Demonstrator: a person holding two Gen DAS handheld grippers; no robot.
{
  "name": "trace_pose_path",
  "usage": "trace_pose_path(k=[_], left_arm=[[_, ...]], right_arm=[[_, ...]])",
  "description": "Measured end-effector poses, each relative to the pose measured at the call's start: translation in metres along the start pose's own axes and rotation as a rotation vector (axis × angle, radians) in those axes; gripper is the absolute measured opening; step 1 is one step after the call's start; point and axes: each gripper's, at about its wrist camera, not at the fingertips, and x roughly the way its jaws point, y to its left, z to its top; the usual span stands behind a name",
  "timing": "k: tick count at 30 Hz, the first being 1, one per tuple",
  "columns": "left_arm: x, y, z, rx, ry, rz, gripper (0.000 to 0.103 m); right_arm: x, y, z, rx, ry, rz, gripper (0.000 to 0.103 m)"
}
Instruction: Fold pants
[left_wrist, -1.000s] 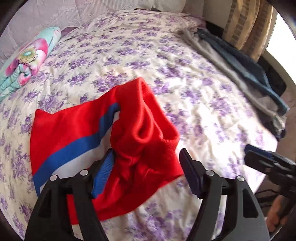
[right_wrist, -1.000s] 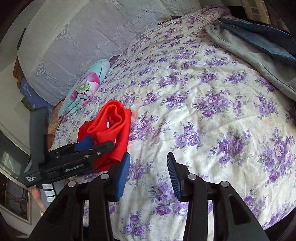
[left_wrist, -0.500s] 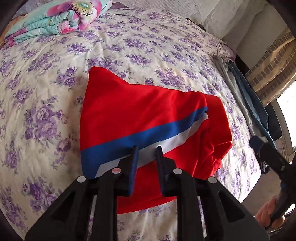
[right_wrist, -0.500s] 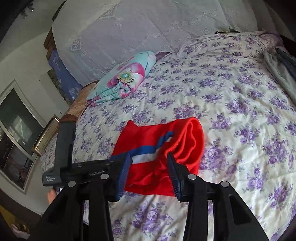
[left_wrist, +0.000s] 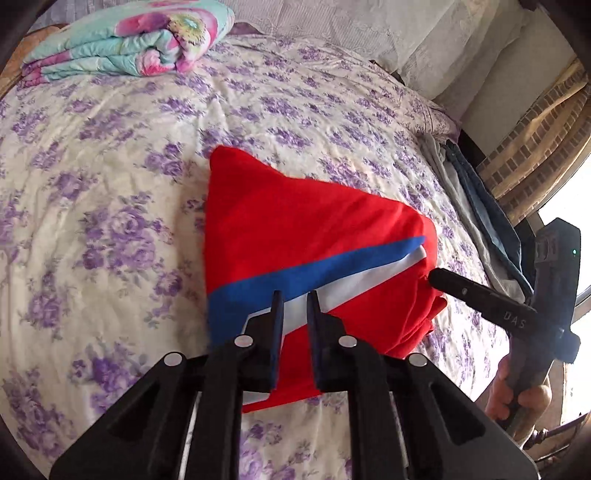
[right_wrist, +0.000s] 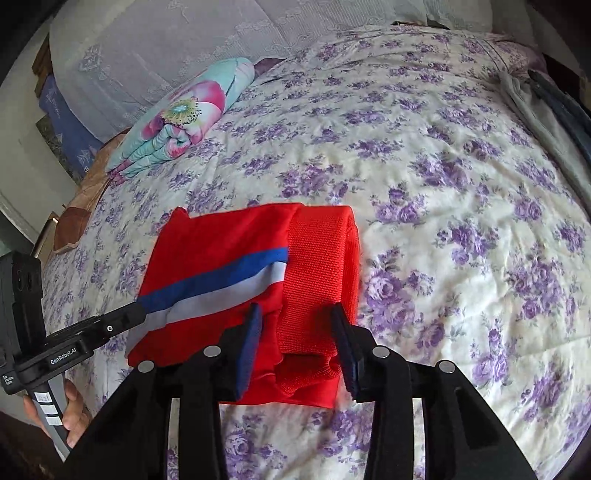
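The red pants (left_wrist: 295, 229) with a blue and white stripe lie folded into a compact bundle on the floral bedspread (left_wrist: 110, 184); they also show in the right wrist view (right_wrist: 236, 236). My left gripper (left_wrist: 295, 301) hovers over the near edge of the pants, jaws nearly shut with a narrow gap, holding nothing. My right gripper (right_wrist: 295, 315) is open, its jaws on either side of the ribbed red fold (right_wrist: 321, 266) at the bundle's right end, not closed on it. Each gripper shows in the other's view, the right one (left_wrist: 436, 277) and the left one (right_wrist: 129, 314).
A rolled turquoise and pink floral blanket (left_wrist: 129, 40) lies at the head of the bed. Grey and blue garments (left_wrist: 476, 206) lie along the bed's right edge. White lace pillows (right_wrist: 166, 44) stand at the back. A window and a woven curtain (left_wrist: 535, 147) are at the right.
The left gripper let go of the bunched red fabric and closed its jaws; the pants now lie flatter. Both grippers moved in over the bundle, the right one now straddling the ribbed fold.
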Motion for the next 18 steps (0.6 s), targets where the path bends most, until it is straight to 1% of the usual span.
trace_pose_path(k=[2, 3, 4, 6, 7, 10, 12, 14, 15, 16, 18], left_arm=[[-0.016, 0.003, -0.001, -0.006, -0.019, -0.036, 0.012], [-0.021, 0.004, -0.002, -0.011, -0.021, -0.048, 0.012], [-0.021, 0.002, -0.002, -0.013, -0.018, -0.058, 0.012], [-0.016, -0.002, -0.006, -0.010, -0.005, -0.081, 0.012], [-0.010, -0.005, -0.008, -0.004, 0.001, -0.085, 0.012], [0.016, -0.009, -0.014, 0.013, 0.048, -0.071, 0.012], [0.030, -0.007, -0.020, 0.001, 0.079, -0.063, 0.012], [0.031, -0.005, -0.022, 0.001, 0.068, -0.075, 0.012], [0.030, -0.005, -0.022, 0.004, 0.073, -0.080, 0.012], [0.030, -0.004, -0.023, 0.004, 0.076, -0.082, 0.012], [0.030, 0.000, -0.024, -0.004, 0.080, -0.093, 0.012]], right_arm=[[-0.010, 0.019, 0.017, -0.074, -0.023, 0.024, 0.054], [-0.012, 0.032, 0.027, -0.122, -0.028, 0.043, 0.068], [-0.011, 0.047, 0.035, -0.174, -0.024, 0.072, 0.072], [0.006, 0.078, 0.054, -0.288, 0.021, 0.134, 0.072], [0.019, 0.092, 0.063, -0.327, 0.059, 0.147, 0.072], [0.072, 0.126, 0.091, -0.388, 0.187, 0.136, 0.071], [0.104, 0.139, 0.107, -0.407, 0.246, 0.107, 0.071], [0.132, 0.147, 0.116, -0.411, 0.307, 0.096, 0.065], [0.143, 0.151, 0.118, -0.418, 0.321, 0.062, 0.056], [0.155, 0.154, 0.119, -0.431, 0.343, 0.029, 0.039], [0.177, 0.157, 0.111, -0.445, 0.422, 0.008, 0.020]])
